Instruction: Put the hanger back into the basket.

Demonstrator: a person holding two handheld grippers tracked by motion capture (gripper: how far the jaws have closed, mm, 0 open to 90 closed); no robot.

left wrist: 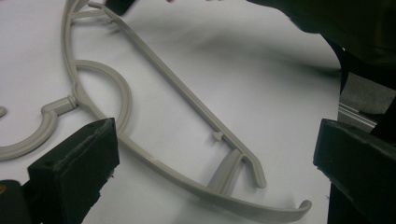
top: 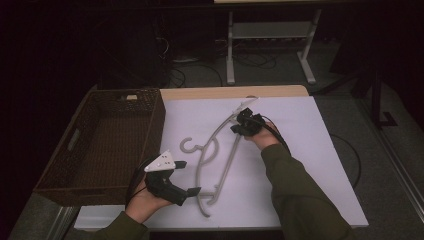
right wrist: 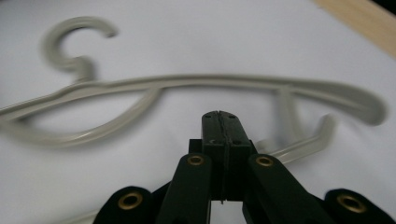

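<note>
in the high view a grey plastic hanger (top: 216, 155) lies flat on the white sheet (top: 300, 165) that covers the table, its hook pointing toward the brown wicker basket (top: 102, 145) that stands just off the sheet's left edge. the left gripper (top: 191, 177) sits near the hanger's near end, between that end and the basket, with its two jaws standing well apart and nothing between them. the right gripper (top: 243, 127) is over the hanger's far end, on the side away from the basket, held by a hand in a dark green sleeve (top: 300, 195)

in the left gripper view the hanger (left wrist: 187, 121) lies on the sheet ahead of the gripper, its curved shoulder and crossbar running between the two black jaws, which are wide open and touch no part of it. the sleeve (left wrist: 336, 23) shows beyond the hanger's far end

in the right gripper view the jaws are pressed together with nothing caught between them, and the right gripper (right wrist: 222, 119) hovers just in front of the hanger (right wrist: 196, 86); the hanger is blurred, and whether the tips touch it cannot be told
</note>
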